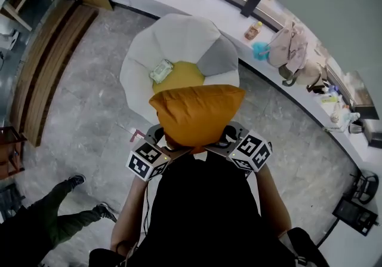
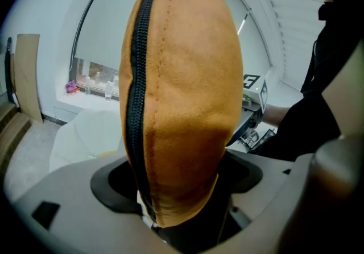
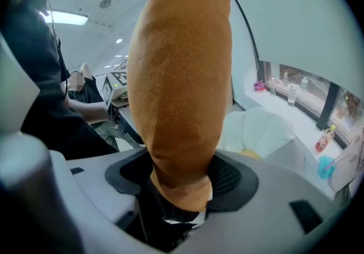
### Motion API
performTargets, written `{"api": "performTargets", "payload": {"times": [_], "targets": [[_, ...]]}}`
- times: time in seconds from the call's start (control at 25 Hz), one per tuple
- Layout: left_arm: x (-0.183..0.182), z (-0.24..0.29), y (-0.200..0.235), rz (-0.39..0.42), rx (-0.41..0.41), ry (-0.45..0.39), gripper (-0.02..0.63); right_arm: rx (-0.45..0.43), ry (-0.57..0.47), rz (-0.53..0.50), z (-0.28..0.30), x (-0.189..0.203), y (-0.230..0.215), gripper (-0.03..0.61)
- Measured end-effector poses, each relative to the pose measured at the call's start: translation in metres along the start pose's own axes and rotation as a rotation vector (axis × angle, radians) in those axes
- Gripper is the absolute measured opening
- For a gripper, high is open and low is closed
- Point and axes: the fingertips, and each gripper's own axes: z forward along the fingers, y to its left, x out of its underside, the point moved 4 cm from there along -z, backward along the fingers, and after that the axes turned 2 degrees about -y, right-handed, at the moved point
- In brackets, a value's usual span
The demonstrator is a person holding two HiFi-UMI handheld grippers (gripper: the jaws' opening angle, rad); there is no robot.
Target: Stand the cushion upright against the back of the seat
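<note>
Head view: the orange cushion (image 1: 197,110) hangs above the floor, just short of the white seat (image 1: 173,36). The seat's bowl holds a yellow pad (image 1: 179,76) and a small packet (image 1: 161,71), and the cushion covers the pad's near edge.

Left gripper view: the left gripper (image 2: 170,213) is clamped on a lower corner of the cushion, beside its zipper (image 2: 135,105).

Right gripper view: the right gripper (image 3: 181,187) pinches the other corner, with fabric burying the jaw tips.

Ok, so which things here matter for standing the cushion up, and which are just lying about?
For the job: orange cushion, held by left gripper and right gripper; white seat.
Lying about: packet on the seat, bottle and bags on the ledge.
</note>
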Motion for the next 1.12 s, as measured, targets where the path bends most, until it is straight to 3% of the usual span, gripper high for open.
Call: {"api": "performTargets", "payload": {"times": [0.44, 0.8, 1.12], "targets": [[-0.067, 0.082, 0.018, -0.068, -0.15, 0.054, 0.41, -0.148, 0.048, -0.061, -0.035, -0.015, -0.114, 0.307], [-0.105, 0.164, 0.033, -0.103, -0.228, 0.125, 0.41, -0.245, 0.126, -0.131, -0.059, -0.008, -0.209, 0.305], [-0.094, 0.218, 0.048, -0.118, -0.257, 0.264, 0.41, -0.305, 0.198, -0.117, -0.047, 0.03, -0.257, 0.301]]}}
